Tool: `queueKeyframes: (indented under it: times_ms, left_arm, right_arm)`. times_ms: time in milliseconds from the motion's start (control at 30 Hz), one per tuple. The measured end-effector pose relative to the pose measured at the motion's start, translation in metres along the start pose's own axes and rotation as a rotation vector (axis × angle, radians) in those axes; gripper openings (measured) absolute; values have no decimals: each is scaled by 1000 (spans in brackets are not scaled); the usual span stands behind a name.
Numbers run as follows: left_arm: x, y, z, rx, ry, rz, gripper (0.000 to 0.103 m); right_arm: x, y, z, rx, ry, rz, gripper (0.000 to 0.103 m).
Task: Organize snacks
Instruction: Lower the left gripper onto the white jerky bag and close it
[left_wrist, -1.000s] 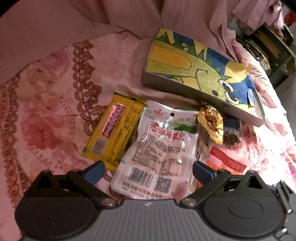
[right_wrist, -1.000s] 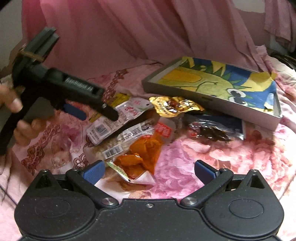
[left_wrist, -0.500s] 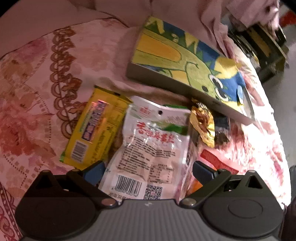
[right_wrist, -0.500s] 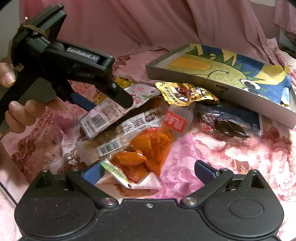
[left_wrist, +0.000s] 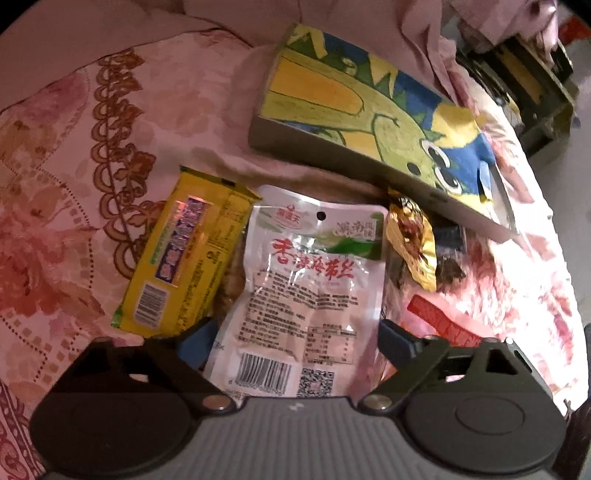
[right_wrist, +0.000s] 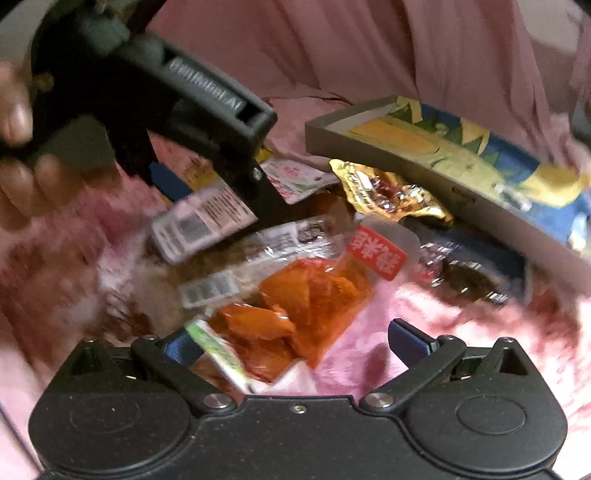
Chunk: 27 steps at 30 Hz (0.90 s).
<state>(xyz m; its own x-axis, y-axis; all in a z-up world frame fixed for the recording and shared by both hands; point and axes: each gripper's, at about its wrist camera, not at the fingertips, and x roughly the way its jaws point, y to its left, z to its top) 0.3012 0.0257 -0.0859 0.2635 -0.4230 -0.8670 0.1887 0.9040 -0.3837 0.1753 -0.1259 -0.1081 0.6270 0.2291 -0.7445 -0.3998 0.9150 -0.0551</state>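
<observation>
— The claws?
— Left gripper (left_wrist: 295, 338) is spread wide, its blue pads either side of the white pouch (left_wrist: 306, 295). Right gripper (right_wrist: 295, 341) gapes too, around the orange snack bag (right_wrist: 295, 310).

— And against the cartoon tray (left_wrist: 376, 122)?
— White pouch lies just in front of it, yellow packet (left_wrist: 184, 254) touching the pouch's left edge, gold wrapper (left_wrist: 410, 240) against the tray's front wall. All on the floral cloth (left_wrist: 66, 206).
</observation>
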Motion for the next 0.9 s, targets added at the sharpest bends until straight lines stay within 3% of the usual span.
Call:
queueKeyframes:
  times_ms: [267, 500, 667, 900]
  left_arm:
    - [-7, 13, -2, -83, -28, -47, 84]
    - [-13, 25, -7, -178, -44, -85, 71]
    - [-17, 31, -8, -219, -56, -114, 54]
    - [-20, 38, -14, -266, -64, -136, 41]
  right_arm:
    - [-9, 12, -2, -130, -58, -30, 89]
    - [-10, 13, -4, -121, -63, -5, 78]
    - [-16, 15, -4, -118, -73, -14, 61]
    - [-19, 17, -5, -109, -75, -21, 56]
